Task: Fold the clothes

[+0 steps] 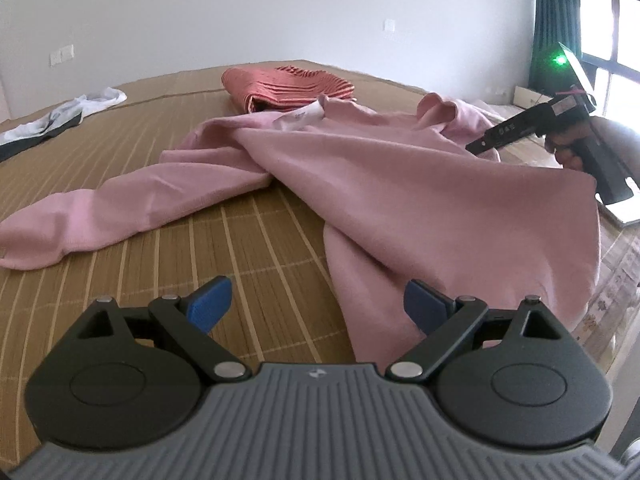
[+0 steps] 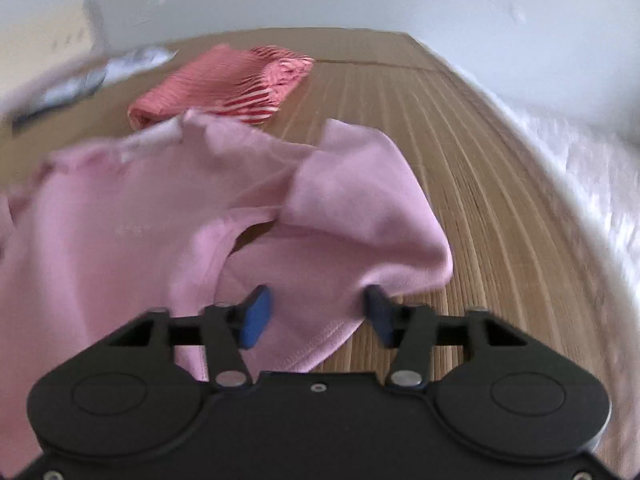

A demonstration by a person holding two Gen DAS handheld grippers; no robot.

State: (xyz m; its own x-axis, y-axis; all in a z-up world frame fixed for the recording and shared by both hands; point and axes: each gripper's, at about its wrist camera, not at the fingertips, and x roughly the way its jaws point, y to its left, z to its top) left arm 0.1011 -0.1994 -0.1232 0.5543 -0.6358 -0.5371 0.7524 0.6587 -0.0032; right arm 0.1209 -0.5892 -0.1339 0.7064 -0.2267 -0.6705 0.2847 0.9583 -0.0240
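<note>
Left gripper (image 1: 316, 308): fingers spread wide, empty, beside the hem of the crumpled pink long-sleeved knit top (image 1: 360, 184).
Right gripper (image 2: 316, 316): fingers wide, straddling a loose pink edge, not clamped.
Top: sprawled on the woven bamboo bed mat (image 1: 248, 240). Best pinched at the hem corners, then spread flat.
Beyond the top: folded red-striped garment (image 1: 288, 88); farther, white-and-dark cloth (image 1: 60, 120).

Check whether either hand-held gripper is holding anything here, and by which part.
Nothing is held. The left hand-held gripper is open by the pink top; the right hand-held gripper is open around its hem, not clamped.
</note>
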